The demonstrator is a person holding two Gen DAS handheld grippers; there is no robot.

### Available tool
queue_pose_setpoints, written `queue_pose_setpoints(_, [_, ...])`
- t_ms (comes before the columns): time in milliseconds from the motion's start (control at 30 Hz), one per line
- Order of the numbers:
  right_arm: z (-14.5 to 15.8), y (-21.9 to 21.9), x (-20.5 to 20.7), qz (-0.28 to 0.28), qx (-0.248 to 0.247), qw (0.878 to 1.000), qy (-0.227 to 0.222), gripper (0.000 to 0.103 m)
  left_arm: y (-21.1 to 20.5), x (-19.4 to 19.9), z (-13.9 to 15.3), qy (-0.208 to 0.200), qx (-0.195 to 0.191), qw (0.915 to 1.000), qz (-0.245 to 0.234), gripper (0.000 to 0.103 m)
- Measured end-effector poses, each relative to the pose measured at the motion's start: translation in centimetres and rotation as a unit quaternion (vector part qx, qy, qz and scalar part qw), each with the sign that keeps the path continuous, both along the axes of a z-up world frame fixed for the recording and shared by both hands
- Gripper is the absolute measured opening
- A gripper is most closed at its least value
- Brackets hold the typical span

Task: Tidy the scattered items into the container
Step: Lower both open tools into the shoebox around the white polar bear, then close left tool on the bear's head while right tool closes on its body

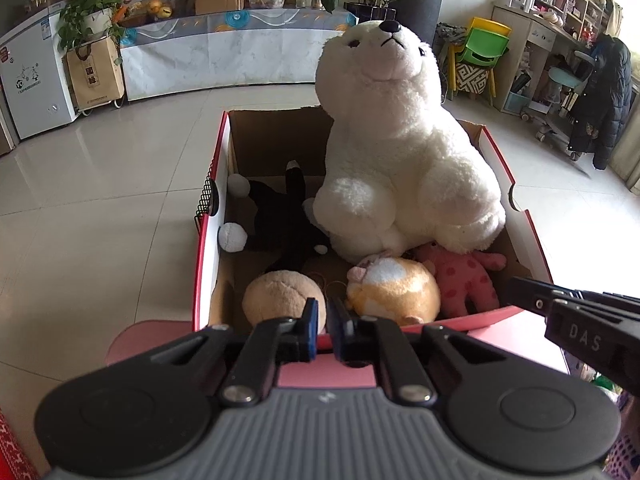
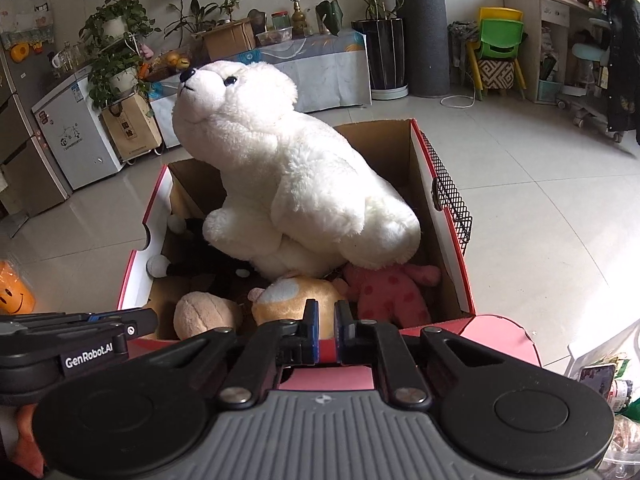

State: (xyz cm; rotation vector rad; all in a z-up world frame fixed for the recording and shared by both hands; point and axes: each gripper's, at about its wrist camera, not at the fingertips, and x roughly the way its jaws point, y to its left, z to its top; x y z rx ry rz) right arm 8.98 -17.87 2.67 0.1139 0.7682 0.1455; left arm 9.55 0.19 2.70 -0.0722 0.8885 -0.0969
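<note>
White plush bear (image 1: 400,152) already sits in the cardboard box (image 1: 208,264) atop the smaller toys, both tools, left (image 1: 326,330) and right (image 2: 327,330), pressed together empty, so tidying looks basically done.

i'm in a home living room: glossy tiled floor (image 1: 100,184), potted plants (image 2: 118,36) along a cloth-covered counter (image 1: 224,52), small plastic kids' chairs (image 1: 486,46), cluttered shelves (image 1: 568,0), a chest freezer (image 1: 32,76).

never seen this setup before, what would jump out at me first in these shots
The big white plush bear dominates, sitting upright in the red-edged cardboard box with its head well above the rim. Smaller soft toys crowd beneath it: a pink spotted one, an orange-and-white one and a black-and-white one.
</note>
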Motion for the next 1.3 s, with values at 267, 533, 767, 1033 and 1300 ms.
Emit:
queue_pose_setpoints(267, [0.6, -1.0, 1.7, -0.014, 0.03, 0.999, -0.024, 0.048, 1.4, 1.3, 0.9, -0.029, -0.026, 0.9992, 0.012, 0.091])
queue_pose_setpoints(533, [0.4, -1.2, 3.5, -0.023, 0.035, 0.999, -0.029, 0.052, 1.9, 2.7, 1.2, -0.035, -0.041, 0.9985, 0.005, 0.096])
queue_pose_setpoints(767, [0.4, -1.0, 4.5, -0.024, 0.047, 0.998, -0.04, 0.061, 2.4, 3.7, 1.6, -0.05, -0.053, 0.9973, 0.015, 0.098])
queue_pose_setpoints(1033, [0.1, -0.8, 5.9, -0.038, 0.059, 0.997, -0.036, 0.061, 2.7, 5.0, 1.6, -0.049, -0.059, 0.9968, 0.022, 0.098])
queue_pose_setpoints(1300, [0.0, -1.0, 6.7, -0.047, 0.068, 0.996, -0.035, 0.061, 3.1, 6.1, 1.9, -0.052, -0.071, 0.9957, 0.027, 0.098])
